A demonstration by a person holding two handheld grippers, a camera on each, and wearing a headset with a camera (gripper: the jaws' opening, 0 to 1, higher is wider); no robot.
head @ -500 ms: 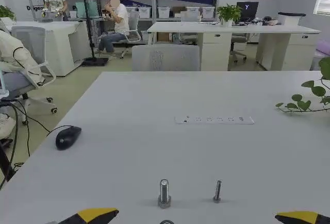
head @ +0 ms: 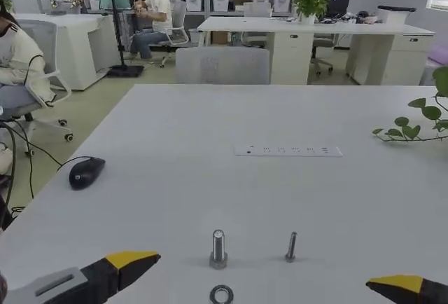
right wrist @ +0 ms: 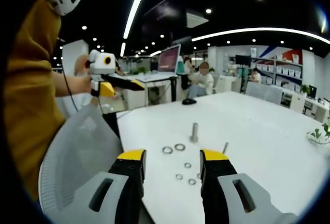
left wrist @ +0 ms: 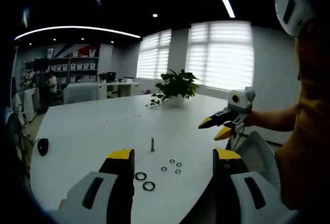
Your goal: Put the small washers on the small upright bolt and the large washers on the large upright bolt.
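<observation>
Head view, thick large bolt (head: 218, 249), slim small bolt (head: 291, 246) beside, left tongs (left wrist: 174, 154) agape, right tongs (right wrist: 172, 155) agape

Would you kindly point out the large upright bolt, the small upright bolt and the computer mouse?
large upright bolt (head: 218, 248), head view, middle of its shank.
small upright bolt (head: 291, 246), head view, middle of its shank.
computer mouse (head: 87, 172), head view, top of its shell.
</observation>
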